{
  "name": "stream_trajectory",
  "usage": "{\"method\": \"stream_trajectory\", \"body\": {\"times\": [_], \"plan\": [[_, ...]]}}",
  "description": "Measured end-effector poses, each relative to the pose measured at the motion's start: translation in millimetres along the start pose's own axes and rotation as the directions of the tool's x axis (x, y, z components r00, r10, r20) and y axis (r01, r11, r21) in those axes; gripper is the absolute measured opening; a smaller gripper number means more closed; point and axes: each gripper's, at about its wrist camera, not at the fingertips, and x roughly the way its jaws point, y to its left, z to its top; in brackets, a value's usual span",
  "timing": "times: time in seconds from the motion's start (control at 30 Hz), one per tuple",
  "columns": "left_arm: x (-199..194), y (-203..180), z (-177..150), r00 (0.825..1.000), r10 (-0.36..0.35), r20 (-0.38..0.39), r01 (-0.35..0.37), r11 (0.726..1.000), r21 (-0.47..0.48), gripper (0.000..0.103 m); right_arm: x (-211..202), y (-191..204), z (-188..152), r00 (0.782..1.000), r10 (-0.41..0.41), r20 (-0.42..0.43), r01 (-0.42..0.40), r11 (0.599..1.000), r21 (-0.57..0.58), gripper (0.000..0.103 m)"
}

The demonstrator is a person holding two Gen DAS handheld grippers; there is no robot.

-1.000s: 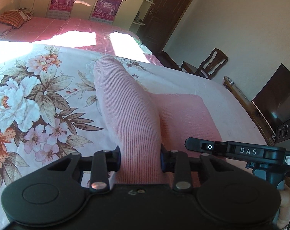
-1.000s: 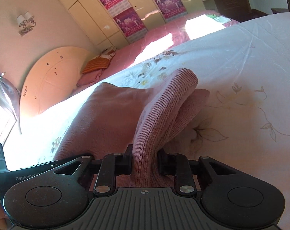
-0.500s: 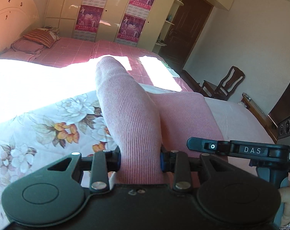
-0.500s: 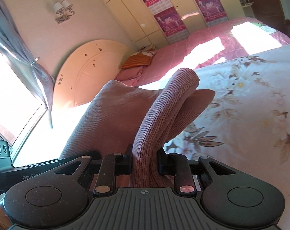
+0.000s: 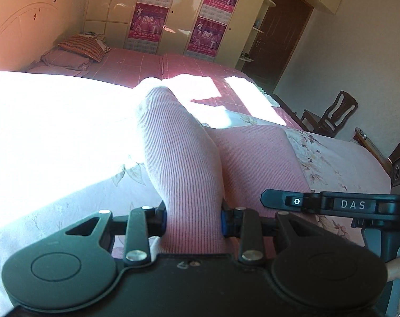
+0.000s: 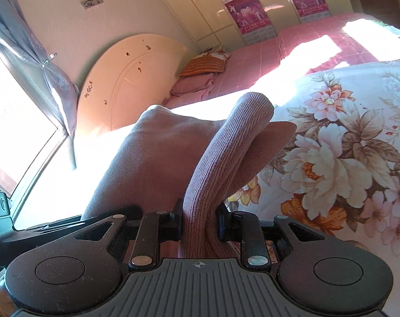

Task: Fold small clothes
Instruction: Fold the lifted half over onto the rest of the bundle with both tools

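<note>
While both tools pinch the pink garment (image 5: pixel 184 158), it hangs lifted over the bed (image 5: pixel 68 198), running up the middle of each frame. In the left wrist view the left hand-held gripper (image 5: pixel 193 222) has its jaws narrow and pressed on a ribbed fold, and the rest of the cloth spreads to the lower right, where the other tool's black arm crosses in front of it. In the right wrist view the right hand-held gripper (image 6: pixel 198 223) is likewise clamped on a bunched fold of the garment (image 6: pixel 226 158), whose top curls over, hiding part of the floral quilt (image 6: pixel 332 158). Strong sunlight washes out the bed at left. Behind stand a headboard (image 6: pixel 131 79), a striped pillow (image 5: pixel 82 46), a wardrobe with posters (image 5: pixel 208 34), a door (image 5: pixel 282 34) and, at the right edge, a chair (image 5: pixel 332 113).
</note>
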Motion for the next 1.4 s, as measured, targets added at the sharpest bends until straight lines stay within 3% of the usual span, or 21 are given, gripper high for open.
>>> {"method": "stream_trajectory", "body": {"times": [0.1, 0.23, 0.33, 0.4, 0.5, 0.63, 0.73, 0.8, 0.9, 1.0, 1.07, 1.13, 1.2, 1.4], "plan": [[13.0, 16.8, -2.6, 1.000, 0.024, -0.020, -0.024, 1.000, -0.001, 0.032, 18.6, 1.9, -1.1, 1.000, -0.011, -0.016, 0.011, 1.000, -0.004, 0.023], [30.6, 39.7, -11.4, 0.997, 0.059, -0.043, -0.060, 0.998, -0.021, 0.034, 35.8, -7.6, -5.1, 0.995, -0.092, -0.034, 0.091, 0.995, -0.028, 0.023], [35.6, 47.1, -17.2, 0.995, 0.085, -0.046, -0.086, 0.996, -0.017, 0.040, 41.0, -20.8, -4.9, 0.990, -0.127, -0.055, 0.127, 0.992, 0.004, 0.024], [35.4, 45.5, -17.8, 0.993, 0.113, -0.037, -0.113, 0.994, -0.007, 0.052, 42.4, -23.9, -4.8, 0.990, -0.124, -0.065, 0.125, 0.992, 0.011, 0.025], [33.4, 53.1, -19.2, 0.990, 0.139, -0.024, -0.140, 0.989, -0.052, 0.064, 45.7, -24.7, -1.3, 0.992, -0.107, -0.071, 0.108, 0.994, 0.015, 0.034], [28.3, 61.9, -26.2, 0.988, 0.156, -0.017, -0.157, 0.986, -0.054, 0.070, 54.5, -25.4, 3.9, 0.990, -0.122, -0.071, 0.124, 0.992, 0.020, 0.039], [16.9, 58.4, -28.6, 0.985, 0.175, 0.007, -0.175, 0.984, -0.032, 0.068, 65.8, -23.7, 1.1, 0.960, -0.275, -0.055, 0.270, 0.959, -0.082, 0.039], [4.7, 47.8, -26.3, 0.979, 0.194, 0.069, -0.196, 0.981, 0.018, 0.058, 68.6, -23.7, -1.3, 0.954, -0.294, -0.057, 0.288, 0.953, -0.098, 0.039], [-3.9, 32.9, -14.7, 0.975, 0.174, 0.137, -0.184, 0.980, 0.068, 0.058, 63.0, -14.5, 3.0, 0.945, -0.328, 0.011, 0.326, 0.932, -0.158, 0.039], [12.5, 28.6, -1.2, 0.981, 0.166, 0.102, -0.174, 0.982, 0.078, 0.058, 67.6, -16.5, 13.8, 0.960, -0.279, -0.016, 0.274, 0.950, -0.151, 0.039], [34.0, 34.5, 1.6, 0.981, 0.187, 0.047, -0.190, 0.981, 0.050, 0.058, 71.7, -18.1, 16.6, 0.970, -0.233, -0.062, 0.224, 0.965, -0.134, 0.039], [53.7, 44.5, -0.1, 0.979, 0.205, -0.006, -0.205, 0.979, 0.002, 0.061, 60.5, -14.9, 14.7, 0.972, -0.230, -0.045, 0.221, 0.965, -0.143, 0.039], [58.3, 49.2, -3.3, 0.979, 0.206, 0.001, -0.206, 0.978, -0.019, 0.069, 42.7, -13.8, 8.3, 0.981, -0.190, -0.045, 0.183, 0.976, -0.122, 0.039], [22.4, 39.9, -20.8, 0.975, 0.213, 0.070, -0.216, 0.976, 0.038, 0.063, 0.4, 1.5, -36.8, 0.985, -0.149, -0.083, 0.135, 0.979, -0.154, 0.039]]}}
